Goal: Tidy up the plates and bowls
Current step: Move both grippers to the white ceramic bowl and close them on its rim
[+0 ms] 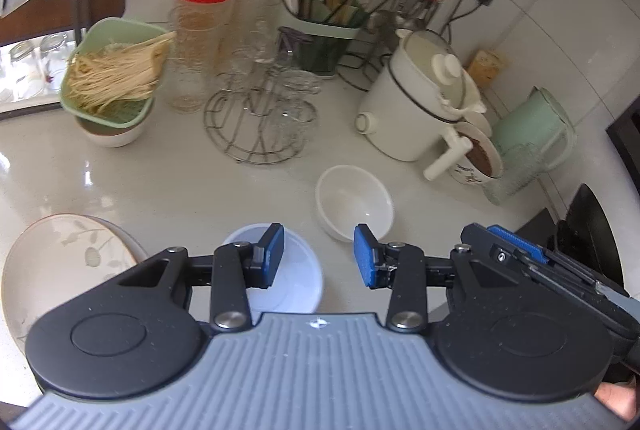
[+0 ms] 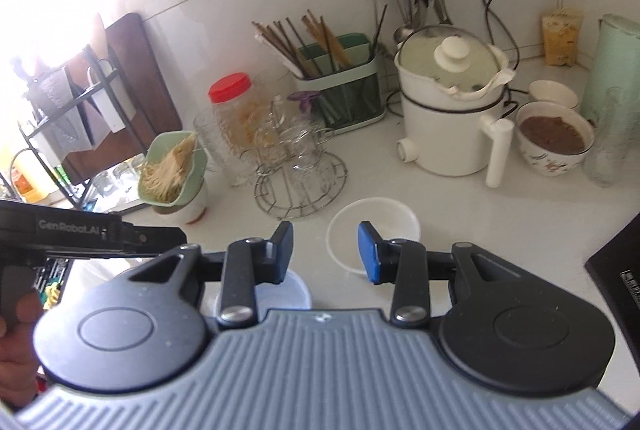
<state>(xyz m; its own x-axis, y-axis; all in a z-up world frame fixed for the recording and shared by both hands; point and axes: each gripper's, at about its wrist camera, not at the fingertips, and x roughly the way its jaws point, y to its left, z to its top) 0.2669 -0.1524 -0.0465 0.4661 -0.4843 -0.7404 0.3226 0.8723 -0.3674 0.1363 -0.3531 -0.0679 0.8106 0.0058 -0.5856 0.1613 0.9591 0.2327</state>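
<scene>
A small white bowl [image 1: 354,201] [image 2: 380,220] sits on the pale counter. Nearer, a bluish-white bowl [image 1: 296,278] [image 2: 286,294] rests beside it. A floral plate [image 1: 60,262] lies at the left in the left wrist view, on top of another plate. My left gripper [image 1: 319,256] hovers above the two bowls, jaws apart with nothing between them. My right gripper [image 2: 325,252] hangs open over the same spot, nothing between its blue pads. The right gripper's body [image 1: 532,262] shows at the right of the left wrist view; the left gripper's body [image 2: 80,234] and a hand show at the left of the right wrist view.
A wire glass rack [image 1: 260,117], a red-lidded jar [image 1: 200,37], a green basket of noodles [image 1: 116,69] on a bowl, a chopstick holder [image 1: 320,29], a white electric pot [image 1: 420,101], a bowl of brown powder [image 2: 554,137] and a green kettle [image 1: 536,125] stand along the back.
</scene>
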